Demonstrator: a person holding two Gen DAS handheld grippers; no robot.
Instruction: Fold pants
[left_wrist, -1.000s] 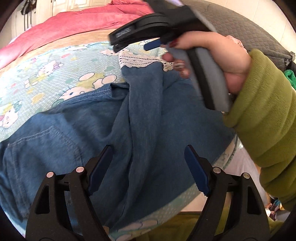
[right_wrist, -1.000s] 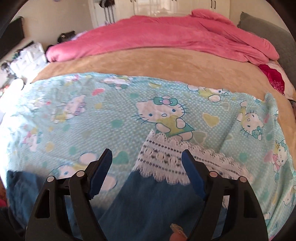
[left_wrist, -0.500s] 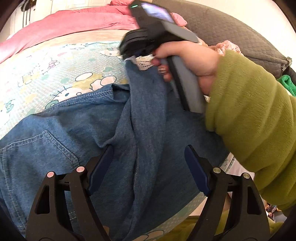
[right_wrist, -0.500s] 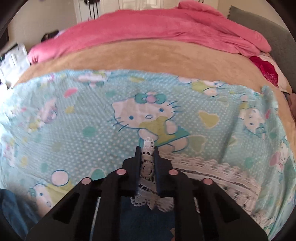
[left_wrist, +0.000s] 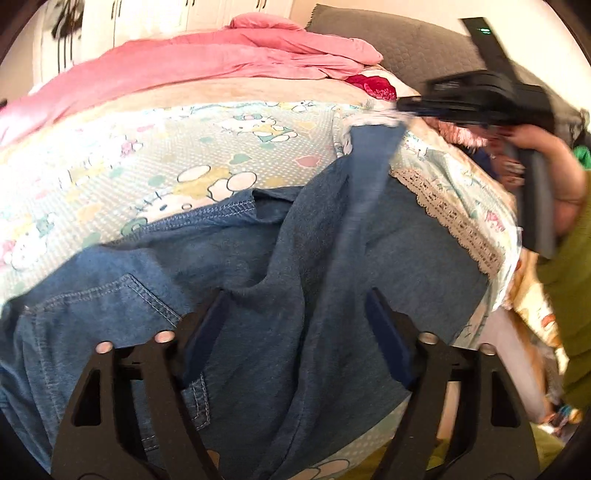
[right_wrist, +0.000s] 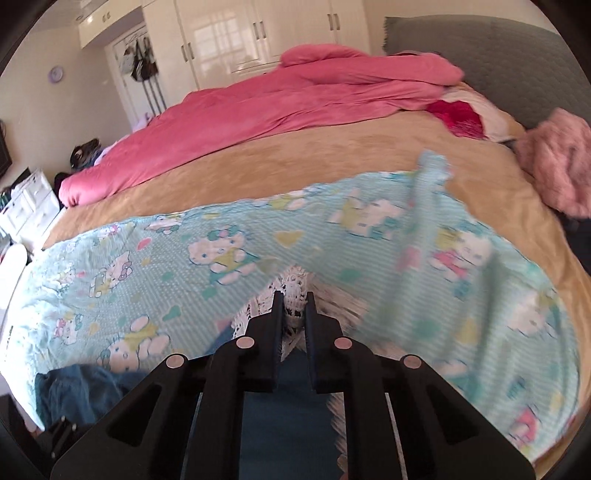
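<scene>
While the black left gripper (left_wrist: 295, 325) is held with its blue-padded fingers (left_wrist: 205, 332) spread apart above the seat area, the blue denim pants (left_wrist: 258, 266) are spread across the pale blue cartoon-print sheet (left_wrist: 147, 155) on the bed. Farther on, one pant leg is lifted taut by its white lace hem (right_wrist: 293, 291), on which the black right gripper (right_wrist: 293, 310) is clamped. A second lace-trimmed hem is laid flat near the bed edge. Beyond the sheet, a tan blanket (right_wrist: 295, 162) and a crumpled pink duvet (right_wrist: 295, 99) are seen.
</scene>
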